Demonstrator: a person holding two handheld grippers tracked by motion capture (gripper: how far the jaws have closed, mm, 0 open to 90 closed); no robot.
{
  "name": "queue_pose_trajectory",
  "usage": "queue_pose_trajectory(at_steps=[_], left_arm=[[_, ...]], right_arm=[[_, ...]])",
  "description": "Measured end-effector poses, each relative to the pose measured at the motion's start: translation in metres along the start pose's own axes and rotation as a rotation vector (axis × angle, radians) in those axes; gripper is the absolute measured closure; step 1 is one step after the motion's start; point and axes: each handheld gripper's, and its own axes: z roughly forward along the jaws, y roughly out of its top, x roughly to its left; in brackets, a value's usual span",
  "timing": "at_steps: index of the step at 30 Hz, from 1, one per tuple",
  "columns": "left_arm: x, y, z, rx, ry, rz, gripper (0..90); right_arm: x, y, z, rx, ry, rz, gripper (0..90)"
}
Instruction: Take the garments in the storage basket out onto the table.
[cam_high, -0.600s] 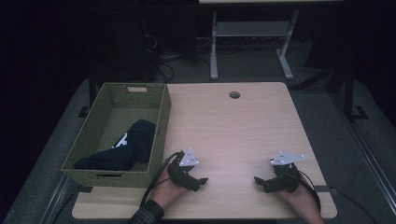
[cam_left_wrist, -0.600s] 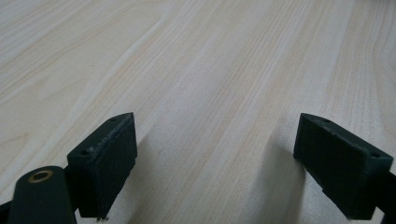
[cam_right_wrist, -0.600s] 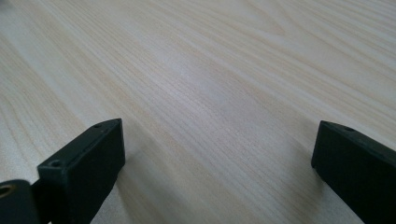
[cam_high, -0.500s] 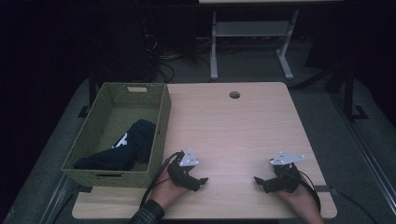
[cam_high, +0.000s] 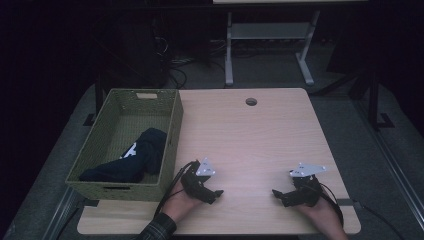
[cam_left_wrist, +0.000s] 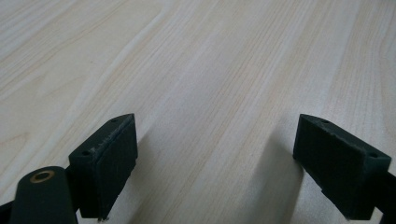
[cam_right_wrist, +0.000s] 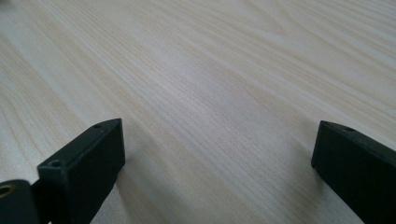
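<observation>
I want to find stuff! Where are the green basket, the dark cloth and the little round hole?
green basket (cam_high: 172, 131), high view, right wall.
dark cloth (cam_high: 145, 152), high view, bunched middle.
round hole (cam_high: 251, 101), high view, its centre.

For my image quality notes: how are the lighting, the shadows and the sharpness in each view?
High view: dim, dark surroundings, table lit, basket cloth hard to read. Left gripper view: bright, wood grain sharp, soft shadows beside the pads. Right gripper view: bright, a pale glare patch mid-table.
</observation>
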Motion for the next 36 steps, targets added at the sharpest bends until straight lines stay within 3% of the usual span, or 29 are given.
queue_pose_trajectory(at_steps=[13,36], left_arm=[[0.001,0.004,-0.013,-0.033,-0.002,-0.040,13.4],[-0.003,0.013,-0.025,-0.007,0.021,-0.012,13.6]], right_arm=[[0.000,0.000,0.000,-0.001,0.000,0.001,2.2],[0.000,0.000,0.000,0.000,0.000,0.000,2.2]])
